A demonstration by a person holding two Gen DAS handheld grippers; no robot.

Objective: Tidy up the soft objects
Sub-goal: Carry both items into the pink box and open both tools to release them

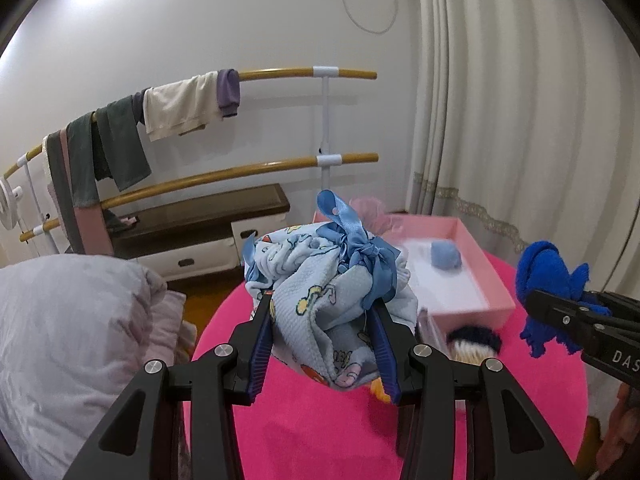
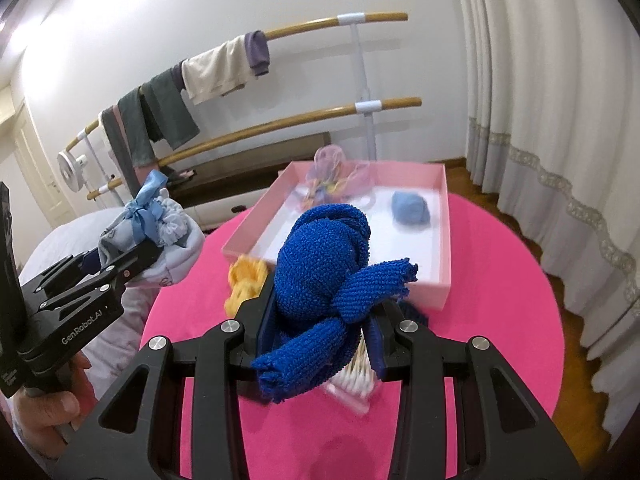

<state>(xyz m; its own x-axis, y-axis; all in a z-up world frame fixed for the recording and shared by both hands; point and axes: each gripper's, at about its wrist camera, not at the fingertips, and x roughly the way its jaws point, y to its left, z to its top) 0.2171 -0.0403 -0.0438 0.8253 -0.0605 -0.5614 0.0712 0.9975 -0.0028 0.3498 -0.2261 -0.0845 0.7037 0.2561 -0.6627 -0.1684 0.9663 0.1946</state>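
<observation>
Left wrist view: the left claw (image 1: 324, 344) is clamped on a pale blue printed cloth bundle (image 1: 320, 292), tied at its top with a satin ribbon (image 1: 352, 248). The bundle hangs above the pink round surface (image 1: 320, 432). It looks light and limp; the ribbon is probably slippery, so the bunched cloth below the knot, where the pads already bite, is the safer hold. At 1 o'clock sits the pink box (image 1: 472, 312), with a light blue soft ball (image 1: 446, 256) inside. At 3 o'clock the right claw (image 1: 576, 312) grips a dark blue knitted cloth (image 1: 548, 280).

Right wrist view: the right claw (image 2: 320, 332) is closed on the knitted cloth (image 2: 320, 276), whose loose ends flop out at 3 and 6 o'clock. It seems light, soft and grippy, and is best held by its thick knotted middle. Beyond it, at 12 o'clock, the box (image 2: 436, 284) also holds a sheer pink pouch (image 2: 332, 168). A yellow knitted piece (image 2: 244, 280) lies on the surface (image 2: 500, 300) just beside the box's near wall. Cotton swabs (image 2: 356, 376) lie under the claw. At 9 o'clock the left claw (image 2: 132, 256) carries the bundle (image 2: 168, 236).
</observation>
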